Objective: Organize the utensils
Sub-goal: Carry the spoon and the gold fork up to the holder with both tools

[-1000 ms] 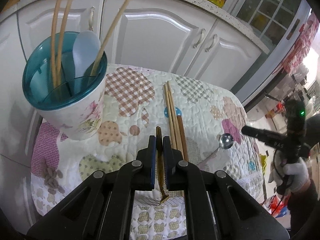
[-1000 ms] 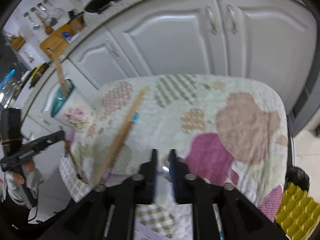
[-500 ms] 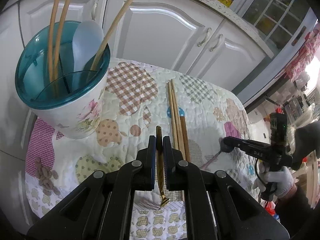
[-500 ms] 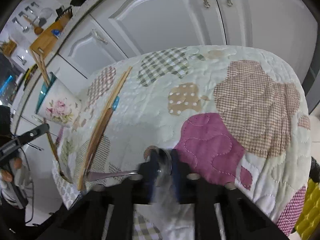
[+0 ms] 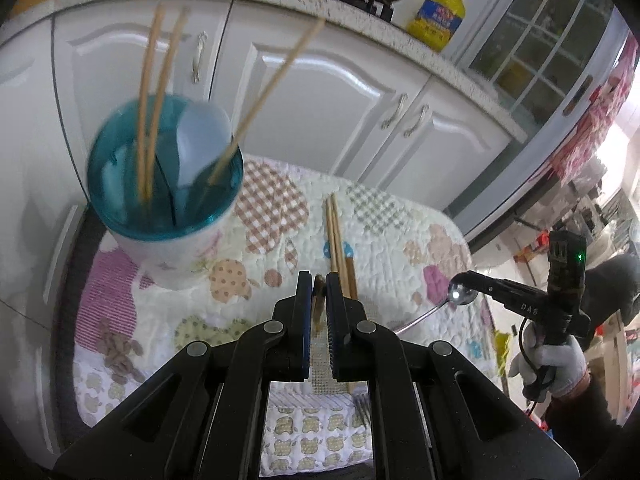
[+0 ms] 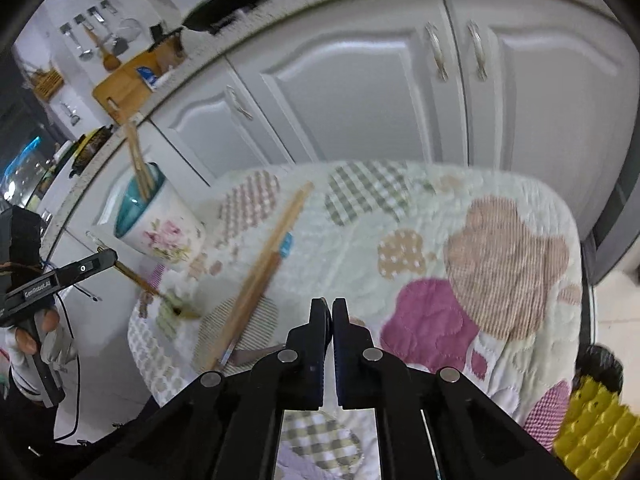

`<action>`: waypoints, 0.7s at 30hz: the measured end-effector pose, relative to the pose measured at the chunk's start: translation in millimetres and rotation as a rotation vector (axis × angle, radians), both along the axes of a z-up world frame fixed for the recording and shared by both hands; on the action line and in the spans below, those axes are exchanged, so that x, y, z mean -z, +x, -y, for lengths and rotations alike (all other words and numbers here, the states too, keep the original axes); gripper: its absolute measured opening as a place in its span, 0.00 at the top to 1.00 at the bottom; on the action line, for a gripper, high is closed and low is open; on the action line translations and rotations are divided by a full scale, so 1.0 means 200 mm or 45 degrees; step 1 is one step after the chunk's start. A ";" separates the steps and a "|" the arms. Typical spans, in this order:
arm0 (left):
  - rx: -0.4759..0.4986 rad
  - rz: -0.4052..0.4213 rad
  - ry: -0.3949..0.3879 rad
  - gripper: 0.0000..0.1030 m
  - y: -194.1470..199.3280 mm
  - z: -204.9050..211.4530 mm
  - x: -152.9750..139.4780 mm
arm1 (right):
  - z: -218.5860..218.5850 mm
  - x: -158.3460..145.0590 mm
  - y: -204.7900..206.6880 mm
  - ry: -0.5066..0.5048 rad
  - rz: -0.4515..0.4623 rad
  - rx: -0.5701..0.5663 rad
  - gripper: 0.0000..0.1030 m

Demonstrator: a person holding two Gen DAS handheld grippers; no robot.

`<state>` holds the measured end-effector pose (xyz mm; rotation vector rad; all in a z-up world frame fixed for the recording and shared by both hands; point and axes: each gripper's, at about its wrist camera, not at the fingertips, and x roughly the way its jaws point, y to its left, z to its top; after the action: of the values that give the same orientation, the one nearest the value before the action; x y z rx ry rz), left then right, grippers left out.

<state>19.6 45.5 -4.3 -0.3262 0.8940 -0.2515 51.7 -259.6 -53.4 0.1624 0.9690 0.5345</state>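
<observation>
The utensil cup [image 5: 168,236] stood at the quilted table's [image 5: 400,232] far left corner, its mouth crowded by three leaning chopsticks [image 5: 160,92] and a pale spoon [image 5: 202,140]. A bundle of chopsticks [image 5: 338,240] lay across the middle. The quilt right of them lay bare. White cabinets [image 5: 320,92] walled the far side.

Bright, motion-blurred, fisheye-warped edges

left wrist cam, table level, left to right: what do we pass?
Utensil cup → left tool shut on a gold utensil → loose chopsticks → silver spoon held by the right tool → gloved hand.
</observation>
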 end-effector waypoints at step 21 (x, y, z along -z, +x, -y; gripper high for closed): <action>-0.175 0.241 0.062 0.95 0.01 -0.41 -0.57 | -0.58 -0.75 0.16 0.102 0.342 -0.254 0.97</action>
<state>21.2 128.4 110.2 -0.3115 0.6871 -0.1306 83.1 -142.6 96.3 0.0631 0.7057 0.7585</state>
